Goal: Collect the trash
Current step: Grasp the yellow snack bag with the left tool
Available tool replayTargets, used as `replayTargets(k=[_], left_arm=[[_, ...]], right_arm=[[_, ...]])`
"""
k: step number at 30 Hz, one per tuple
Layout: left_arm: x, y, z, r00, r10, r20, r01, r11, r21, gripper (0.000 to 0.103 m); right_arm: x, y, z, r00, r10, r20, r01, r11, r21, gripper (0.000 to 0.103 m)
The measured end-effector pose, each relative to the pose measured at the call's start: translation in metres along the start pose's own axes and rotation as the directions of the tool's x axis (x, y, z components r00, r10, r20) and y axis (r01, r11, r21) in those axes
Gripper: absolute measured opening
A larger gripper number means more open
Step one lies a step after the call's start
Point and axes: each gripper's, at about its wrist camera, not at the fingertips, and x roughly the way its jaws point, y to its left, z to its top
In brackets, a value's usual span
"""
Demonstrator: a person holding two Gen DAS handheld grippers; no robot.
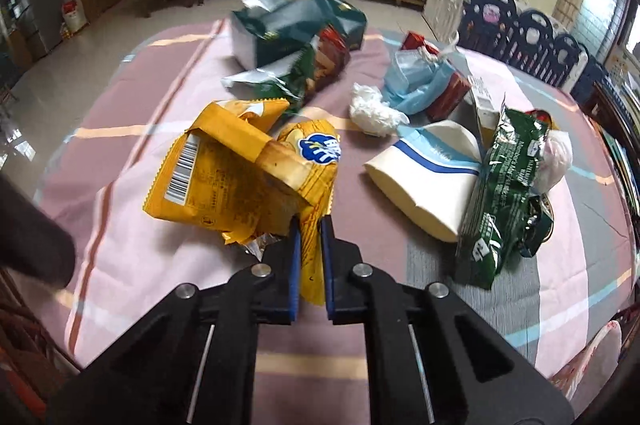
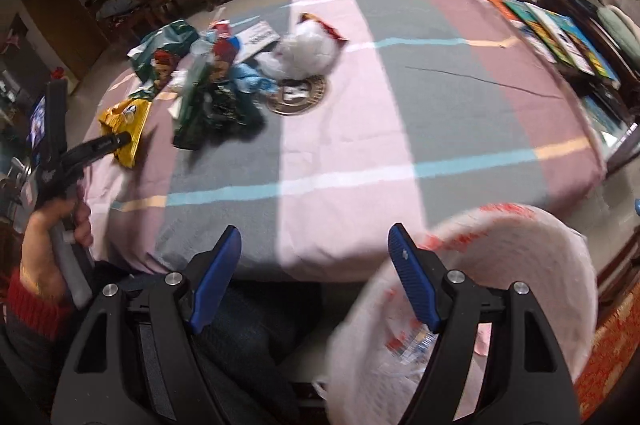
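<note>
Two grippers seen. Crumpled yellow foil snack wrapper [image 1: 244, 177] is clamped by left gripper [image 1: 310, 257]. Right gripper [image 2: 316, 277] is spread wide, white plastic bag [image 2: 500, 265] hooked over one finger.

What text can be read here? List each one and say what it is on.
"Member's Mark": on the green packet, printed sideways.
Yellow bag: a barcode and a blue logo, print too blurred to read.
White box: label too small to read.
Nothing else is legible.
</note>
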Motion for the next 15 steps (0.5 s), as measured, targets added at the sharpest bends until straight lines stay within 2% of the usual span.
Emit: replayTargets(k=[5,9,12,15], left_arm=[[-0.059,0.023,-0.036,0.996,0.024,0.088,-0.017,0.996,-0.083,0.010],[-0.092,0.026,-0.065,0.992,0.049,0.114,-0.045,0.998,-0.040,0.010],[-0.102,0.024,-0.068,0.992,0.016,0.122,-0.012,0.999,-0.034,0.011],[-0.110,0.019,-0.068,0.988,0.019,0.156,-0.019,1.000,-0.007,0.011]], right_arm=[[0.030,0.053,0.034,0.997,0.066,0.029,-0.065,0.997,-0.038,0.075],[0.056,0.086,0.067,0.995,0.086,0.057,-0.083,0.995,-0.056,0.074],[0.089,0.101,0.088,0.995,0.101,0.001,-0.100,0.995,-0.026,0.069],[0.116,0.107,0.101,0.991,0.129,-0.041,-0.127,0.991,0.036,0.063]])
